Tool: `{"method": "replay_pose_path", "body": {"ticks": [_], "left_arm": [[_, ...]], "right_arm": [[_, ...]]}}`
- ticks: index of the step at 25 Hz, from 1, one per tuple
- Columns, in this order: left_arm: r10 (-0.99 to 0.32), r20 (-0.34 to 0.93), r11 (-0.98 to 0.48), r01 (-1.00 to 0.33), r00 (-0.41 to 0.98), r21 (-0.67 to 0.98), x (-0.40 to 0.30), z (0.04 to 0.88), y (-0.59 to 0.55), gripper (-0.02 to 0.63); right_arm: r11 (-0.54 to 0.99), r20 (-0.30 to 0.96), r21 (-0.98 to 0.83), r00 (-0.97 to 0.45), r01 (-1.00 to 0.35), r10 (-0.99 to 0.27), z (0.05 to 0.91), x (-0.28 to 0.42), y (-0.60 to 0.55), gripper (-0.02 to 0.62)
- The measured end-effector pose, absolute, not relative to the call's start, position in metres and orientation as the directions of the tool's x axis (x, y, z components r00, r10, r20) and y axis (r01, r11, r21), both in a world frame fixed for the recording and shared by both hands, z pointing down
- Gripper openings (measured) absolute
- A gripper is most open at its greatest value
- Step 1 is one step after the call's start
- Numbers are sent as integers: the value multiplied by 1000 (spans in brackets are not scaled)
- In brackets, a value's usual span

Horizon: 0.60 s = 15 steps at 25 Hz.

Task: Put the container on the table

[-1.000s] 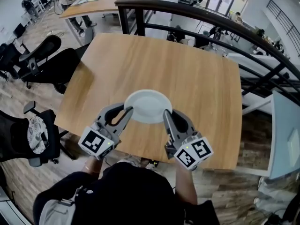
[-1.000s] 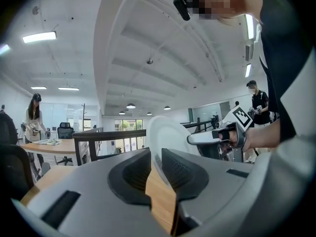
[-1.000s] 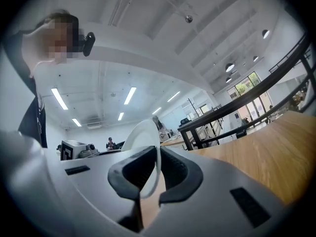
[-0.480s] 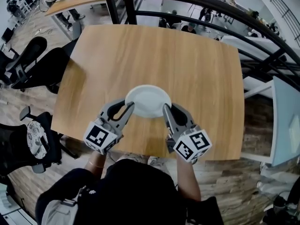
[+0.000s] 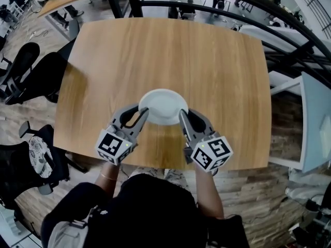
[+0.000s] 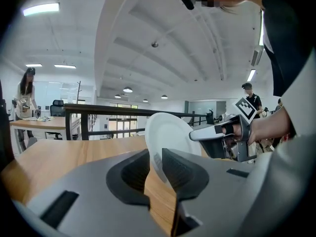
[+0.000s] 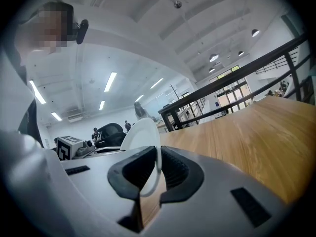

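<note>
The container is a shallow white dish (image 5: 163,106), held level just above the near part of the wooden table (image 5: 181,50). My left gripper (image 5: 144,113) is shut on its left rim and my right gripper (image 5: 182,115) on its right rim. In the left gripper view the dish's rim (image 6: 170,135) stands between the dark pads of the left gripper (image 6: 157,162), with the right gripper (image 6: 217,132) across from it. In the right gripper view the thin white rim (image 7: 140,132) is pinched in the right gripper (image 7: 158,169), and the left gripper's marker cube (image 7: 69,149) shows beyond.
Black office chairs (image 5: 31,66) stand left of the table. A black railing (image 5: 207,6) runs behind its far edge. A pale panel (image 5: 315,133) stands at the right. A person (image 6: 24,95) stands at another desk far left in the left gripper view.
Both grippers have come down toward the table with the dish still held between them. The grip on either rim looks the same.
</note>
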<state>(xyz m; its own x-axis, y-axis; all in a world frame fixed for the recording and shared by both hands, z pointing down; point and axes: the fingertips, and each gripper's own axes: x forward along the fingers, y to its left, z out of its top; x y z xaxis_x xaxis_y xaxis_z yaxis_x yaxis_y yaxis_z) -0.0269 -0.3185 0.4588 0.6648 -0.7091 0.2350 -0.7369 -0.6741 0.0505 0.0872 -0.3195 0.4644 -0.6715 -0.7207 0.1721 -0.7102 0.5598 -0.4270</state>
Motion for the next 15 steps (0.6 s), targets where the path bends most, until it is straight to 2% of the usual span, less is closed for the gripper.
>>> {"method": "replay_pose_path", "body": {"ticks": [15], "left_arm": [[-687,319,-662,-744,653,96,-34,509,-333,67]], "right_arm": [[482,282,-448,-631,-753,-723,510,81,-333,25]]}}
